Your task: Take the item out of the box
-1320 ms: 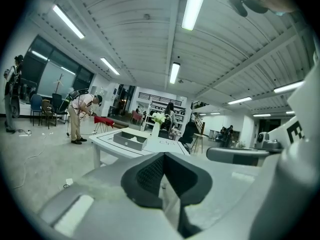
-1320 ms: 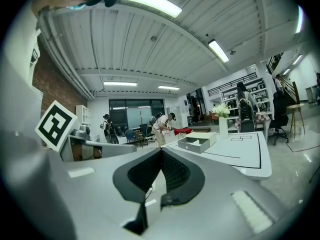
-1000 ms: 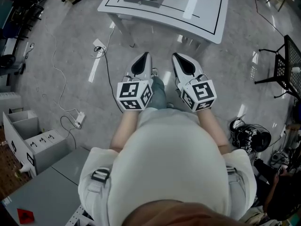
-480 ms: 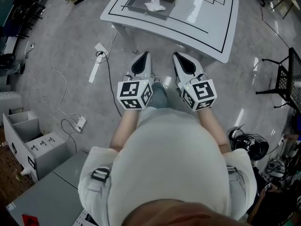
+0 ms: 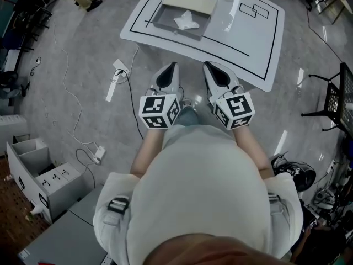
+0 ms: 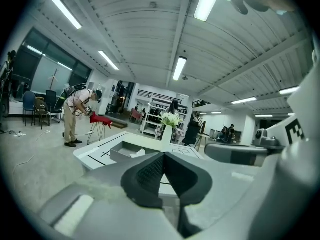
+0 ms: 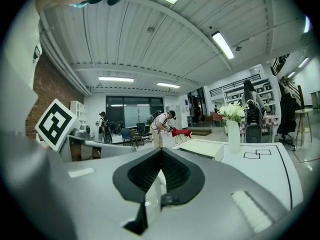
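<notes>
A grey open box (image 5: pixel 177 16) stands on the white table (image 5: pixel 251 43), its lid folded back. A crumpled white item (image 5: pixel 186 21) lies inside it. In the left gripper view the box (image 6: pixel 122 151) and the item (image 6: pixel 136 154) show just beyond the jaws. My left gripper (image 5: pixel 171 65) and right gripper (image 5: pixel 208 65) are held side by side before the person's body, short of the table's near edge. Both are shut with nothing between the jaws, as the left gripper (image 6: pixel 163 154) and the right gripper (image 7: pixel 161 152) show in their own views.
A vase of white flowers (image 7: pixel 233 128) stands on the table beyond the box. On the floor at the left lie a power strip with cables (image 5: pixel 118 68) and a grey cabinet (image 5: pixel 47 178). A black chair (image 5: pixel 337 87) stands at the right. A person (image 6: pixel 74 115) bends over far behind.
The table and box have come closer and further into the head view. Both grippers keep their place before the body and stay shut.
</notes>
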`<state>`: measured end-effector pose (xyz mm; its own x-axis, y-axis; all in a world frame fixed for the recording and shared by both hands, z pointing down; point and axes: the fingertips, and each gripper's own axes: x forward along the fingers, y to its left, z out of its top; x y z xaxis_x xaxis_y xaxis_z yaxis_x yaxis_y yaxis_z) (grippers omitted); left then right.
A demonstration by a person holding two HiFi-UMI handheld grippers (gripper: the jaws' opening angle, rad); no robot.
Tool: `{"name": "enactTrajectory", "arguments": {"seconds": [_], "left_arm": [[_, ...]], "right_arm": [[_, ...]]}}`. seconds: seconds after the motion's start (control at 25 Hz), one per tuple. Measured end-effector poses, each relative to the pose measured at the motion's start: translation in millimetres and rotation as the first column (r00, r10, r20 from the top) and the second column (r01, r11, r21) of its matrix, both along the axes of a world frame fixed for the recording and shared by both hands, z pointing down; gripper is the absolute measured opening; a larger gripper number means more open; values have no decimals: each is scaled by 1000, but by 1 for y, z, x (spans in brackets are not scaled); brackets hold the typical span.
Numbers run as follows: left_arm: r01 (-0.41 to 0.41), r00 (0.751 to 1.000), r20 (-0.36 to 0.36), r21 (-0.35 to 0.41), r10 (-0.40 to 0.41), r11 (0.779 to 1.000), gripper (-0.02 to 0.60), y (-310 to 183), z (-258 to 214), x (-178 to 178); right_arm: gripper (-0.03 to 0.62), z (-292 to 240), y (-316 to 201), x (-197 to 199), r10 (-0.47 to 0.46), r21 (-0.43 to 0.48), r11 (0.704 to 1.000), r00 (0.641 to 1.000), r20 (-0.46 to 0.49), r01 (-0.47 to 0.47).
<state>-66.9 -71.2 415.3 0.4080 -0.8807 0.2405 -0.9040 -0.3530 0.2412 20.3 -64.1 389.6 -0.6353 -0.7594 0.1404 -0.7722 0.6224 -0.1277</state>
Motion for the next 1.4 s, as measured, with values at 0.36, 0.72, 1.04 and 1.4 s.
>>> {"name": "enactTrajectory", "arguments": {"seconds": [0.36,0.72,1.04,1.4], "left_arm": [[-48,999,11,-4,48,999,-3,-58,-2,-17],[-64,998,2,-16,64,998,-3,-107,5,-34],[-75,997,-3,-30,75,997,-3,-143,15,-44],[-101,995,8,-55,101,993,-3,-166,23,-47]], "right_arm": [[-9,-3,-53,-18,35,0,999,999,-7,-35],[-9,2,-98,-29,66,-4,998,997,-26,-66],[-9,6,-133,-40,80,5,997,996,-37,-80],[-9,10,-153,-37,116,-2,993,993,-33,-116]]}}
